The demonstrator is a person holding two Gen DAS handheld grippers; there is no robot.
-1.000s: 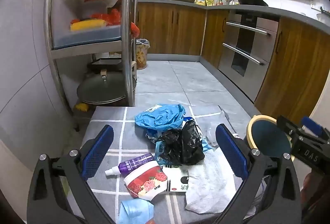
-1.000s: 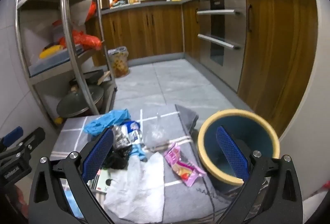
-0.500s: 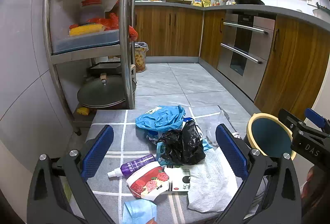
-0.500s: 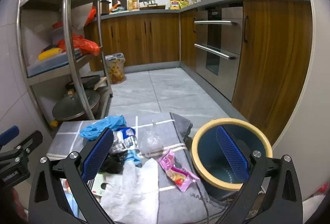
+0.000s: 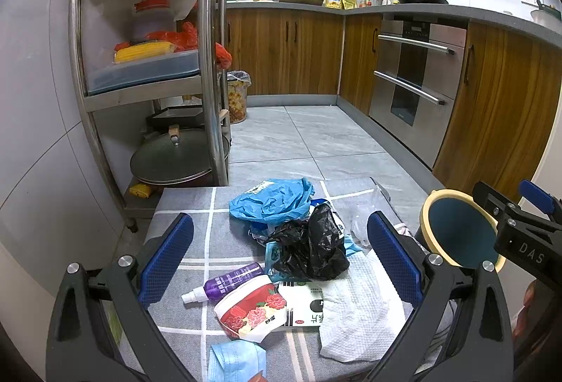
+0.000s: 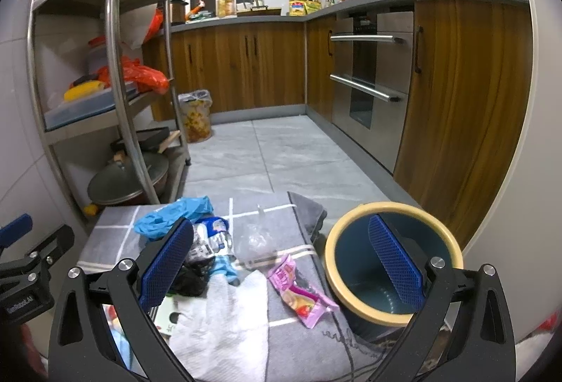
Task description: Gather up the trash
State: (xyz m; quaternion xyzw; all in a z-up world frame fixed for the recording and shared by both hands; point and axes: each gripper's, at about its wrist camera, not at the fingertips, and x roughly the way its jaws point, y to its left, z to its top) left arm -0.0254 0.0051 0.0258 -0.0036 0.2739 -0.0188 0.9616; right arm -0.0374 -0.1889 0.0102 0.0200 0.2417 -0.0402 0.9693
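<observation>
Trash lies on a grey checked cloth (image 5: 196,224): a blue plastic bag (image 5: 272,201), a black bag (image 5: 311,250), a purple spray bottle (image 5: 228,280), a red flowered packet (image 5: 251,311), a white paper towel (image 5: 358,311), a blue face mask (image 5: 235,361) and a pink snack wrapper (image 6: 298,290). A dark blue bin with a cream rim (image 6: 390,262) stands at the cloth's right. My left gripper (image 5: 279,259) is open and empty above the pile. My right gripper (image 6: 281,262) is open and empty above the wrapper and bin.
A steel shelf rack (image 5: 207,65) with a lidded pan (image 5: 175,160) stands at the far left. Wooden cabinets and an oven (image 5: 414,76) line the right. A lined waste basket (image 6: 195,116) stands on the tiled floor at the back.
Both grippers have risen and tilted up a little, so the trash pile sits lower in both views. Nothing was grasped.
</observation>
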